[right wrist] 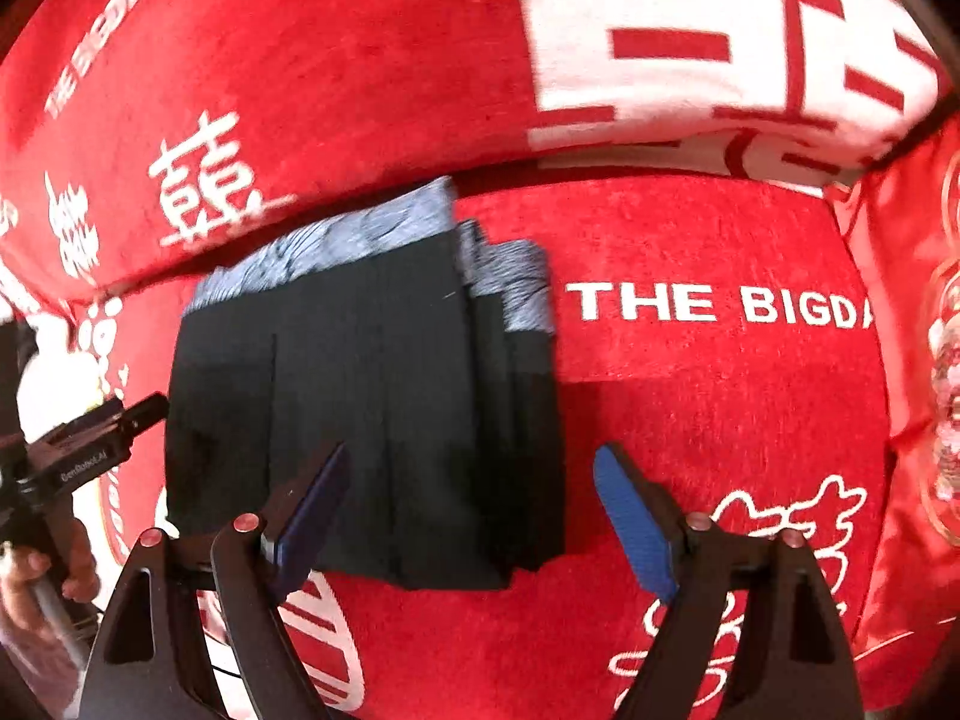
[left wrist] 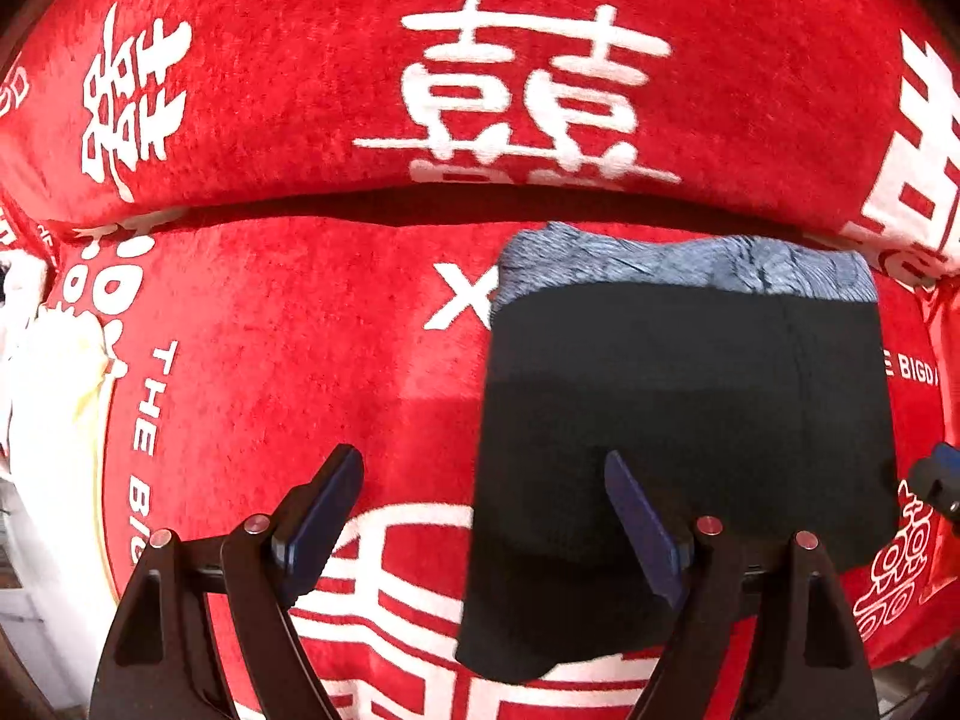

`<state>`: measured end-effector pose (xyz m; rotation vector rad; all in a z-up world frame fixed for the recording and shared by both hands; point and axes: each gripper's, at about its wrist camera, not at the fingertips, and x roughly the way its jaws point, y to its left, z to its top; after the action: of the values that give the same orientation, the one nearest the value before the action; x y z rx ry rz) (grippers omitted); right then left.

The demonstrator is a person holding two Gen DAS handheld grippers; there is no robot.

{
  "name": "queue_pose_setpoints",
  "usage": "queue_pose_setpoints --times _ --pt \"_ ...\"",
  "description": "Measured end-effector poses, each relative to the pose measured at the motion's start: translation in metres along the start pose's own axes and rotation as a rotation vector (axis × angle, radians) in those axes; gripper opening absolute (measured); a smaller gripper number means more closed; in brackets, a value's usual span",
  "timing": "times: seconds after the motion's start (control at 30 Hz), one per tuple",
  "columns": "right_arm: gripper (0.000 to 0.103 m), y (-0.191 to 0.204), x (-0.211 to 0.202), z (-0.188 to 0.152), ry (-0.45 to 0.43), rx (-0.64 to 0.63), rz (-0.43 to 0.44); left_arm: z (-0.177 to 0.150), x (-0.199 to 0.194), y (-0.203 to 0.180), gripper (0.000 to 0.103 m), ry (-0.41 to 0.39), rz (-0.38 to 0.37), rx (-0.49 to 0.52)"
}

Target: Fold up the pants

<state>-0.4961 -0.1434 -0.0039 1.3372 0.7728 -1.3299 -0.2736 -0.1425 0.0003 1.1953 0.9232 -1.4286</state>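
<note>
- Lying folded into a compact dark rectangle, the pants [left wrist: 684,420] sit on the red blanket [left wrist: 300,312] that covers the sofa seat, with the grey-blue waistband [left wrist: 678,267] at the far edge, close under the back cushion [left wrist: 270,90].
- Folding looks all but finished: in the right wrist view the layers are stacked, with several edges stepped along the right side of the pile.
- The next move, as I judge it, calls only for a light press or squaring of those stepped edges, if anything.
- The left gripper [left wrist: 483,516] is spread wide and holds nothing; one finger shows over the near left part of the pants, the other over bare blanket, and I cannot tell whether either touches.
- The right gripper [right wrist: 471,513] is likewise wide apart and empty, straddling the near right corner of the pile.
</note>
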Motion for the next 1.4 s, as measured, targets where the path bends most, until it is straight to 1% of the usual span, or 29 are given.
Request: queue_pose_setpoints --times 0.13,0.2,0.6,0.97,1.4 --pt "0.087 0.02 0.0 -0.007 -0.005 -0.036 -0.004 -0.003 0.001 -0.003 0.084 0.03 -0.015 -0.008" --pt "0.087 0.022 0.001 -0.007 0.0 -0.034 -0.002 -0.005 0.001 -0.004 0.084 0.026 -0.001 0.002" --pt "0.087 0.018 0.0 -0.008 0.006 -0.009 -0.03 -0.01 -0.002 -0.003 0.084 0.019 0.013 0.009" --pt "0.087 0.024 0.0 -0.008 0.001 -0.02 -0.022 -0.012 -0.005 -0.004 0.084 0.014 0.02 0.014" --pt "0.087 0.026 0.002 -0.007 0.005 -0.024 -0.025 -0.016 -0.006 -0.005 0.084 0.022 0.008 0.012"
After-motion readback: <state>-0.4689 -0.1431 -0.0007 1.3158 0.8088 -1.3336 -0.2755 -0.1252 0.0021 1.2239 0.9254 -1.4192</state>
